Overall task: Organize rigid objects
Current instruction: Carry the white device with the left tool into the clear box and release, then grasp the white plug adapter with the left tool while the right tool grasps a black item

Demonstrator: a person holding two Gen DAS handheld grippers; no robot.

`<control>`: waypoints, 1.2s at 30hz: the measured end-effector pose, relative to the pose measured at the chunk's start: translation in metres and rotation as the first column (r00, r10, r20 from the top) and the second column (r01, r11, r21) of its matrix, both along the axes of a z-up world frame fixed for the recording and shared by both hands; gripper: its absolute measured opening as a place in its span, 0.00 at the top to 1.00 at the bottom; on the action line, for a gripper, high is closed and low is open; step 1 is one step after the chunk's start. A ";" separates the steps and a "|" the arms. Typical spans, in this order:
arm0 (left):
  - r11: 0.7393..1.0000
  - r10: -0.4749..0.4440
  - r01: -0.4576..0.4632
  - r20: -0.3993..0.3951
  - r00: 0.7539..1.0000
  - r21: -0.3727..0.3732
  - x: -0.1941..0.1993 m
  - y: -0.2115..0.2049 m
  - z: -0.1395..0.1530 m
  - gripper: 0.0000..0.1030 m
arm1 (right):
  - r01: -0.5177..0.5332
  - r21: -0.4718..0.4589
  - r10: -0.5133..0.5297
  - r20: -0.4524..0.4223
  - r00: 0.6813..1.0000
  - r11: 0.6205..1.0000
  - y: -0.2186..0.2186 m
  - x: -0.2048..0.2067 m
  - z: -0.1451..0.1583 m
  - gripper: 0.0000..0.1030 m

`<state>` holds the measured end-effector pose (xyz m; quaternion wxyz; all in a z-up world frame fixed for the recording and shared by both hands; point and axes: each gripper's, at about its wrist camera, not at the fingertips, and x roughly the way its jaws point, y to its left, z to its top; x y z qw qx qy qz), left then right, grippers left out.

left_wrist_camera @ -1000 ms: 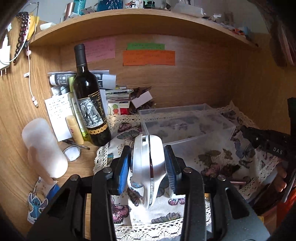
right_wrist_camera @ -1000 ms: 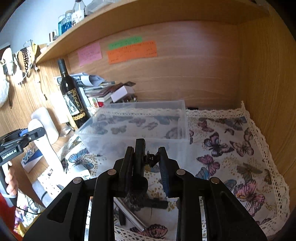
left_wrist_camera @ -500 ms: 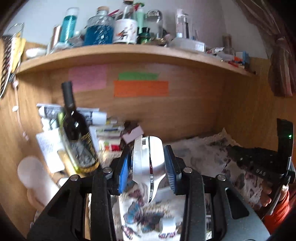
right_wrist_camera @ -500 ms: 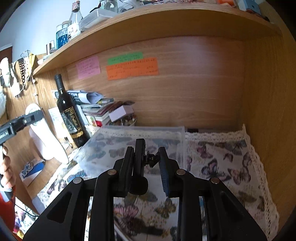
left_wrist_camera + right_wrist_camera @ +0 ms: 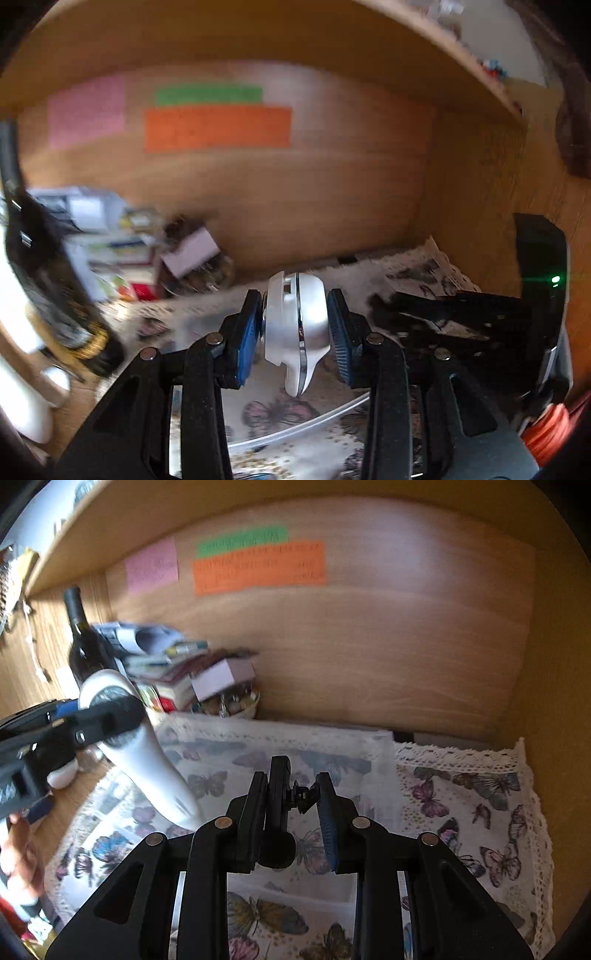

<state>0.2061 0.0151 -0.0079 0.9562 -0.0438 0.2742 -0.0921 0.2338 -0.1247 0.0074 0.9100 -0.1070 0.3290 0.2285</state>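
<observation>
My left gripper (image 5: 295, 321) is shut on a white plastic appliance (image 5: 297, 325) with a chrome band, its blue pads pressing both sides. The right wrist view shows that appliance (image 5: 155, 775) as long and slanting down from the left gripper (image 5: 92, 723) over the clear plastic box (image 5: 388, 775). My right gripper (image 5: 291, 794) is shut on a small black bracket (image 5: 277, 805) with a knob on one side, and hangs above the box. It also appears in the left wrist view as the right gripper (image 5: 461, 317), close on the right.
A dark wine bottle (image 5: 83, 646) stands at the left beside a stack of papers and small boxes (image 5: 166, 664). A butterfly cloth with lace trim (image 5: 480, 805) covers the desk. Wooden walls close the back and right, and a shelf hangs overhead. Coloured notes (image 5: 258, 568) are stuck on the back wall.
Both grippers have moved forward toward the back wall, each keeping its object. In the left wrist view the bottle has slid to the left edge and the picture is blurred.
</observation>
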 end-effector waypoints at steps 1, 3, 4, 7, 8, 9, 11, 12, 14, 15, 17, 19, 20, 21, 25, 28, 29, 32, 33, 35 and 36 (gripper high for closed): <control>1.000 -0.006 0.006 -0.015 1.000 -0.009 0.004 0.000 -0.004 0.65 | -0.001 -0.013 0.001 -0.015 1.000 1.000 0.003 0.005 -0.006 0.76; 0.999 -0.016 0.014 -0.054 0.998 -0.031 0.013 0.001 -0.013 0.65 | -0.003 -0.026 0.003 -0.033 0.999 1.000 0.005 0.010 -0.012 0.76; 0.999 -0.015 0.013 -0.054 0.998 -0.038 0.015 0.001 -0.015 0.65 | -0.006 -0.035 0.004 -0.045 0.999 0.999 0.007 0.013 -0.017 0.76; 0.999 -0.004 0.002 -0.059 0.998 -0.044 0.018 0.009 -0.016 0.65 | -0.009 -0.057 0.005 -0.068 0.998 0.998 0.009 0.019 -0.025 0.76; 0.999 0.009 -0.011 -0.061 0.998 -0.036 0.019 0.011 -0.016 0.64 | -0.007 -0.062 0.003 -0.073 0.997 0.998 0.010 0.020 -0.027 0.76; 0.999 0.029 -0.031 -0.063 0.998 -0.021 0.020 0.014 -0.017 0.64 | -0.005 -0.065 0.000 -0.079 0.997 0.998 0.011 0.022 -0.030 0.76; 0.998 0.067 -0.067 -0.070 0.995 0.007 0.023 0.020 -0.020 0.64 | -0.002 -0.068 -0.005 -0.095 0.995 0.998 0.011 0.025 -0.035 0.76; 0.997 0.082 -0.082 -0.079 0.993 0.014 0.025 0.023 -0.022 0.64 | -0.001 -0.070 -0.006 -0.102 0.995 0.998 0.011 0.026 -0.036 0.76; 0.996 0.090 -0.089 -0.097 0.991 0.009 0.027 0.027 -0.025 0.64 | 0.005 -0.086 -0.014 -0.105 0.994 0.996 0.012 0.027 -0.040 0.76; 0.996 0.093 -0.092 -0.099 0.991 0.014 0.027 0.028 -0.026 0.64 | 0.008 -0.092 -0.017 -0.104 0.994 0.996 0.014 0.028 -0.041 0.76; 0.995 0.099 -0.096 -0.088 0.991 0.034 0.023 0.027 -0.026 0.59 | 0.004 -0.096 -0.013 -0.099 0.995 0.995 0.014 0.027 -0.040 0.73; 0.994 0.103 -0.100 -0.069 0.992 0.052 0.019 0.025 -0.025 0.53 | 0.006 -0.086 -0.013 -0.079 0.997 0.996 0.013 0.023 -0.034 0.69; 0.993 0.103 -0.100 -0.061 0.993 0.058 0.017 0.024 -0.024 0.52 | 0.007 -0.080 -0.012 -0.070 0.997 0.997 0.012 0.021 -0.030 0.68; 0.993 0.103 -0.099 -0.051 0.993 0.065 0.013 0.023 -0.022 0.51 | 0.008 -0.073 -0.012 -0.061 0.998 0.997 0.012 0.019 -0.027 0.67; 0.993 0.103 -0.101 -0.033 0.994 0.066 0.000 0.021 -0.015 0.42 | 0.007 -0.036 -0.008 -0.009 1.000 0.999 0.003 0.003 -0.007 0.58; 0.992 0.112 -0.111 -0.013 0.994 0.065 -0.012 0.020 -0.010 0.36 | 0.006 -0.017 -0.006 0.034 0.999 1.000 0.000 -0.013 0.007 0.49; 0.991 0.117 -0.116 -0.005 0.993 0.065 -0.017 0.020 -0.008 0.33 | 0.005 -0.010 -0.004 0.054 0.999 1.000 -0.002 -0.022 0.013 0.46; 0.988 0.133 -0.133 0.013 0.991 0.072 -0.030 0.020 -0.007 0.24 | 0.001 0.004 -0.001 0.086 0.996 1.000 -0.007 -0.041 0.022 0.41; 0.988 0.136 -0.137 0.018 0.990 0.074 -0.035 0.020 -0.007 0.20 | 0.000 0.005 0.000 0.093 0.996 1.000 -0.005 -0.043 0.022 0.40; 0.986 0.146 -0.148 0.023 0.989 0.083 -0.045 0.021 -0.009 0.16 | -0.004 0.009 0.003 0.115 0.993 1.000 -0.007 -0.057 0.026 0.37; 0.984 0.151 -0.153 0.023 0.988 0.091 -0.050 0.021 -0.011 0.13 | -0.004 0.011 0.003 0.121 0.993 1.000 -0.008 -0.061 0.027 0.34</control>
